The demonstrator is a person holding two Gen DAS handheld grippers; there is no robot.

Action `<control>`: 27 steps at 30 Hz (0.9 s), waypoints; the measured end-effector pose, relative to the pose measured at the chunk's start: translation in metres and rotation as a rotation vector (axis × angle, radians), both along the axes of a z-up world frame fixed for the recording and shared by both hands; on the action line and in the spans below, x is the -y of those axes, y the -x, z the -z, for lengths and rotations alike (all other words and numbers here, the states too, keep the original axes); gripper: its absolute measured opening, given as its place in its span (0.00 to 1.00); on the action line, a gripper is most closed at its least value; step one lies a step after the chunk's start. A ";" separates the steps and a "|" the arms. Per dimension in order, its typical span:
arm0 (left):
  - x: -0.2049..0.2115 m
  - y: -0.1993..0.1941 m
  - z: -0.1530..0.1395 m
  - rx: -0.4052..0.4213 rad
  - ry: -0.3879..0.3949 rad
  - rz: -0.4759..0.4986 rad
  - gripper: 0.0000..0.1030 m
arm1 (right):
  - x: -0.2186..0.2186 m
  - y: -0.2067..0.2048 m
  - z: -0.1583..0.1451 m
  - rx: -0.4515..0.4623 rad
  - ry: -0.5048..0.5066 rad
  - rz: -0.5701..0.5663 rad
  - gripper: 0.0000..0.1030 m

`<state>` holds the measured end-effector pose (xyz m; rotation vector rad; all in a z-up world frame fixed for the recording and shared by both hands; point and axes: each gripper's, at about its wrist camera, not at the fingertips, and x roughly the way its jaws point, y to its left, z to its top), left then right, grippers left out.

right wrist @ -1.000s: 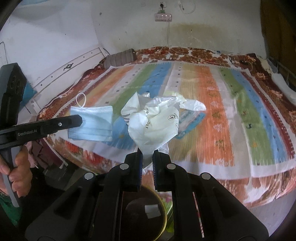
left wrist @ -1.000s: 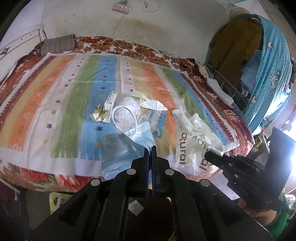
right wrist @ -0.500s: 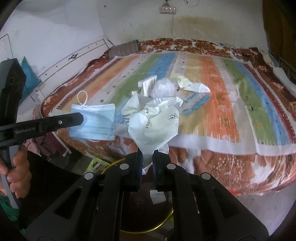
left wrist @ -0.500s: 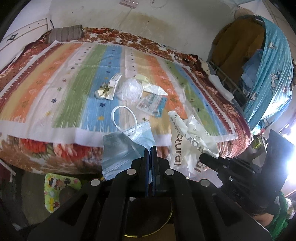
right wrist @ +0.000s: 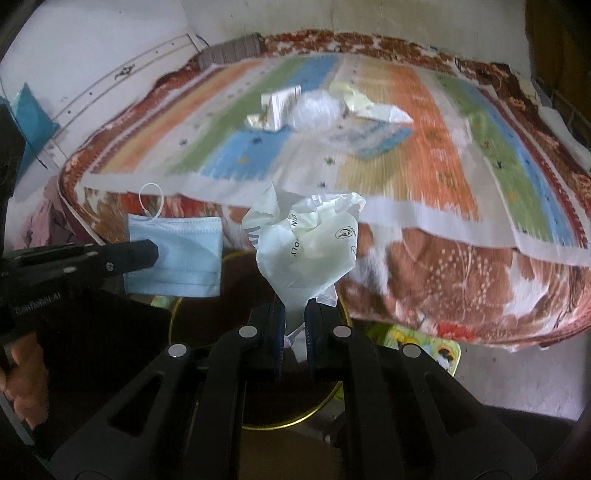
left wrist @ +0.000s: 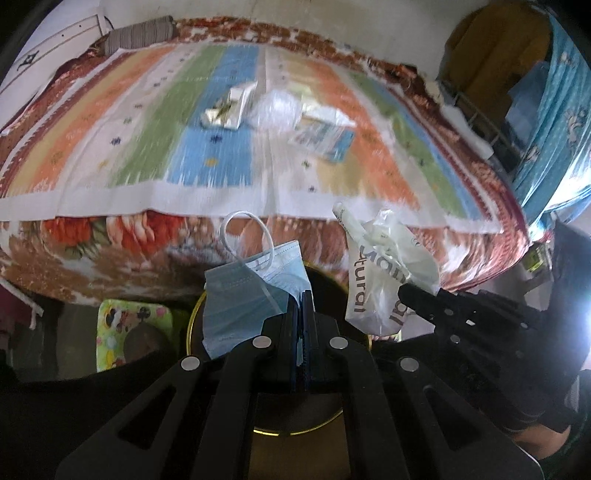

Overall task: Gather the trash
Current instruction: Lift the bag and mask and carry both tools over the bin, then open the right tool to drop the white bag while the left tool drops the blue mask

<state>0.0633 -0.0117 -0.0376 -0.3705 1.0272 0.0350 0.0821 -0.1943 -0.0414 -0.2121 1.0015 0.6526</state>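
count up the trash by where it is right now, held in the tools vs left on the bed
held in the tools: 2, the blue face mask in the left tool and the white plastic bag in the right tool
left on the bed: roughly 4 blurred scraps
total: about 6

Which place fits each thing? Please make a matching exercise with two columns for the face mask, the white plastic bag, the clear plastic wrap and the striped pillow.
1. blue face mask
2. white plastic bag
3. clear plastic wrap
4. striped pillow

a. far end of the bed
b. in the right gripper
c. middle of the bedspread
d. in the left gripper

Pairs: 1-d, 2-b, 3-c, 4-a
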 end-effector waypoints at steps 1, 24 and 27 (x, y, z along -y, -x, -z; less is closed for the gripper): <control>0.000 -0.001 0.003 -0.013 -0.001 -0.005 0.01 | -0.001 -0.001 0.005 -0.023 0.005 0.005 0.08; -0.020 -0.008 0.017 -0.084 0.097 -0.112 0.22 | -0.004 -0.021 0.045 -0.253 -0.009 0.055 0.43; -0.022 -0.008 0.014 -0.071 0.103 -0.117 0.27 | -0.005 -0.020 0.044 -0.247 -0.003 0.050 0.45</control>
